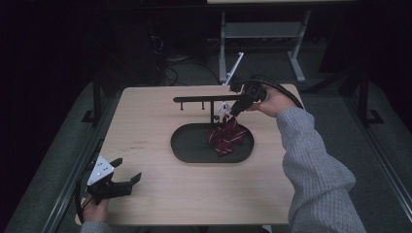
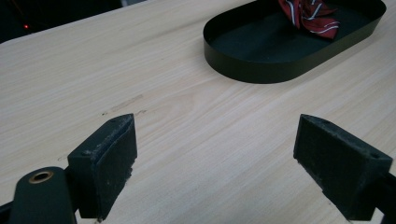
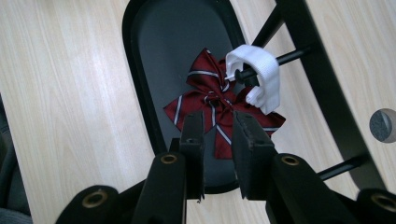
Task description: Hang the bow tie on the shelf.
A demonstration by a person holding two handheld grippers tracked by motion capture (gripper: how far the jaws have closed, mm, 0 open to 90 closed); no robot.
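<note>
A dark red bow tie point(image 1: 227, 136) with thin white stripes hangs by its white strap point(image 3: 259, 74), which is looped over a peg of the black rack point(image 1: 204, 99) at the far side of the wooden table point(image 1: 155, 194). The bow itself droops into the right end of the black oval tray point(image 1: 187, 145) that sits in the middle of the table; whether the cloth rests on the tray floor or just clears it, I cannot tell.

The person's right hand reaches in from the right and holds the right gripper point(image 1: 232, 112) just above the bow, at the far right of the tray, pointing down toward it. In the right gripper view its jaws stand a little apart with a narrow gap between the pads point(image 3: 252, 140), and nothing is pinched in that gap; the bow and its strap lie just beyond the tips point(image 3: 218, 122), apart from them.

The left gripper point(image 1: 125, 171) stays well away, at the near left corner of the table, held low in the person's left hand. Its jaws are spread wide, with bare wood between them in the left gripper view point(image 2: 215, 135), and the tray with the bow tie point(image 2: 308, 14) shows farther off to the right.
</note>
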